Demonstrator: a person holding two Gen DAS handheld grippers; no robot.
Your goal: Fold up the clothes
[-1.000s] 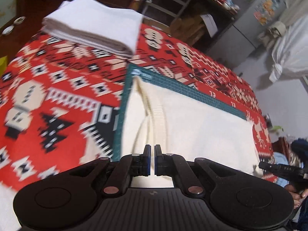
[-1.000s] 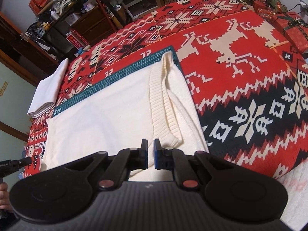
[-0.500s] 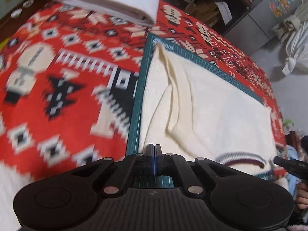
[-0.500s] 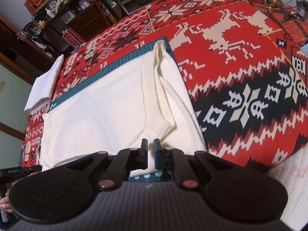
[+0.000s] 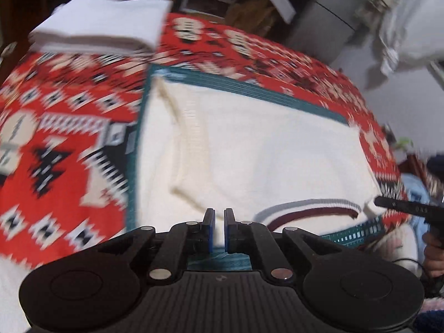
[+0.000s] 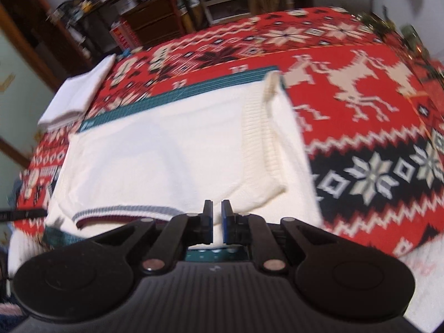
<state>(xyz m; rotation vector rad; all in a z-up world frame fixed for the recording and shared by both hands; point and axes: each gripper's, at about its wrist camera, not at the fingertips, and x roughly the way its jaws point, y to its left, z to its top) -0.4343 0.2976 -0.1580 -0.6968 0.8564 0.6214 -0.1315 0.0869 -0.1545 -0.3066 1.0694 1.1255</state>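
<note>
Red patterned blanket (image 6: 360, 116) is seen covering the whole work surface, and on it a green cutting mat (image 5: 249, 88) is laid, largely hidden under a cream knitted sweater (image 6: 180, 152). The sweater is spread flat on the mat with its long axis running across both views, side to side; ribbed sleeve bands (image 6: 255, 138) are seen folded in over the body at each end, and a striped collar (image 5: 308, 208) lies along the near edge. A folded white cloth (image 5: 105, 25) is set well apart at the far corner of the blanket. The sweater lies just ahead of and below both tools: the left gripper (image 5: 219, 229) is held over the near edge beside one folded sleeve, the right gripper (image 6: 217, 220) over the near edge at the other end, so each end is nearer to its own hand. Both pairs of fingers are parted by a narrow gap with nothing between them. Whether a further fold across the long axis is wanted cannot be settled from this. Both views are blurred; the nearest hem is cut off by the tool bodies, and the mat's markings cannot be read.
</note>
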